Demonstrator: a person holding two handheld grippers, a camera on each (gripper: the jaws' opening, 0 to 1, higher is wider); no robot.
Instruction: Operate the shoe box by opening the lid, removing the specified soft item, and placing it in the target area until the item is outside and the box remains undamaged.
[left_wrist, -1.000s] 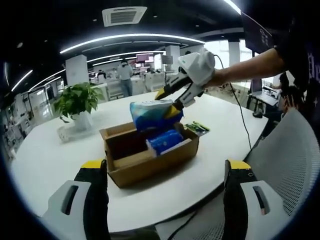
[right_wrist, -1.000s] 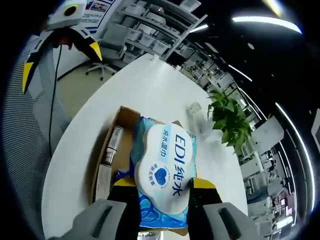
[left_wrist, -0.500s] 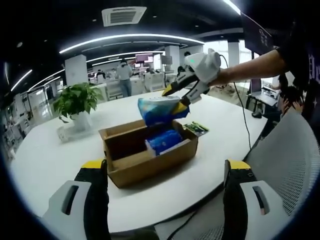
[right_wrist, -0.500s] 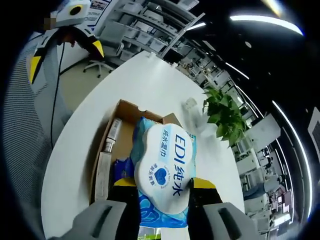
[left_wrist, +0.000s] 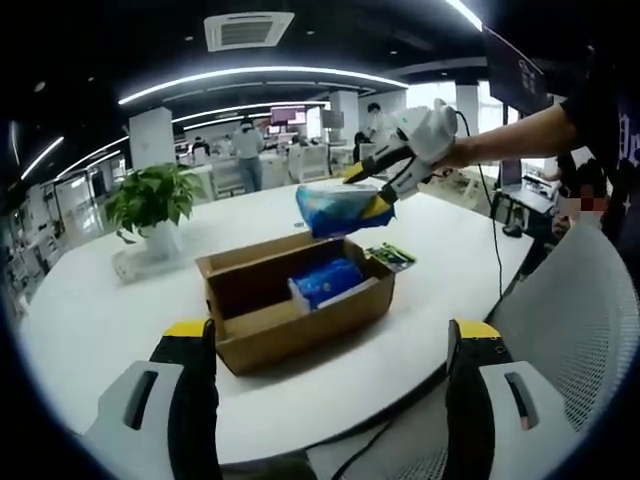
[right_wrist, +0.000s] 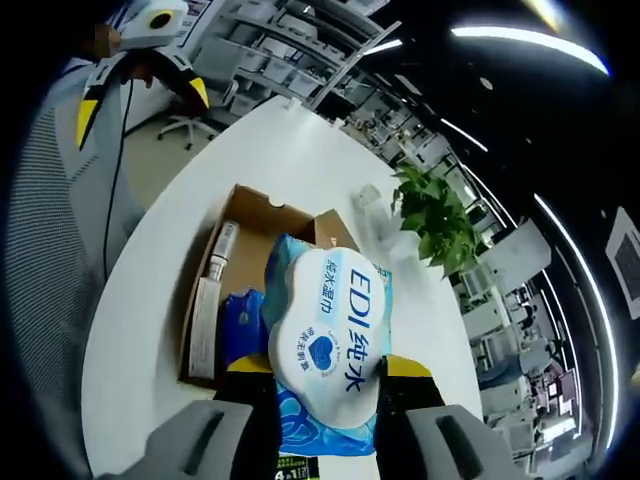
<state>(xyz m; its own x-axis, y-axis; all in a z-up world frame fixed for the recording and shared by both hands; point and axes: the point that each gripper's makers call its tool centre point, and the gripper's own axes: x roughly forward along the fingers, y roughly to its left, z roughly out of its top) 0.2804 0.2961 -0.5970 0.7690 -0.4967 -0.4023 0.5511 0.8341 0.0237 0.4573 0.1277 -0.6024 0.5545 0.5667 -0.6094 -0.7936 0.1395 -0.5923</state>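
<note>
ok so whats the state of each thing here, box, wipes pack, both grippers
shoe box: open, upright on the white table
wipes pack: clamped, held in the air above the box
blue pack: inside the box
right gripper: shut on the wipes pack
left gripper: open, holding nothing, short of the box
potted plant: upright on the table

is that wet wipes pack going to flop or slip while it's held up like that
Probably soft: the wet wipes pack bulges past the right gripper and looks squeezed. Its glossy wrapper may be slippery. In the left gripper view it sags little, so likely fairly full.
</note>
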